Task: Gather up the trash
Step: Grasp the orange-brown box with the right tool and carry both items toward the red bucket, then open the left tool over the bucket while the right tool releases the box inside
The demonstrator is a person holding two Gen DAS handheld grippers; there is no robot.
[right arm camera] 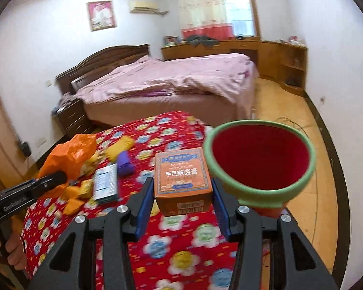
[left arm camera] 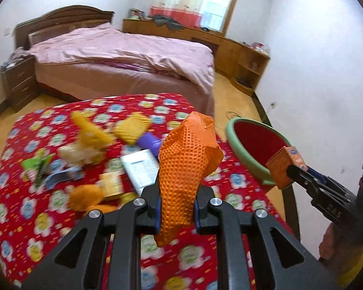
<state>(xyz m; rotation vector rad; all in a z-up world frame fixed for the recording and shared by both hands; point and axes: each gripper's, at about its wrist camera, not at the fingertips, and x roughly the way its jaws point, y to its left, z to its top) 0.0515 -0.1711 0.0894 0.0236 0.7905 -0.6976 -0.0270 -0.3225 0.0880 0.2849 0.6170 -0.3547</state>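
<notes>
My left gripper (left arm camera: 177, 207) is shut on an orange textured plastic bag (left arm camera: 186, 164) and holds it above the red flowered table. The bag also shows in the right wrist view (right arm camera: 67, 159). My right gripper (right arm camera: 181, 200) is shut on an orange carton box (right arm camera: 182, 181), held just left of the green-rimmed red bin (right arm camera: 261, 159). In the left wrist view the box (left arm camera: 284, 166) is at the bin's (left arm camera: 244, 154) near rim. Several pieces of trash lie on the table: a white box (left arm camera: 140, 169), a purple item (left arm camera: 148, 142), yellow wrappers (left arm camera: 133, 126).
The table has a red flowered cloth (left arm camera: 48, 212). Behind it stands a bed with a pink cover (left arm camera: 123, 55), a dark nightstand (left arm camera: 19, 82) to its left and wooden cabinets (left arm camera: 242, 55) along the far wall. The wooden floor (right arm camera: 302, 120) lies right of the bin.
</notes>
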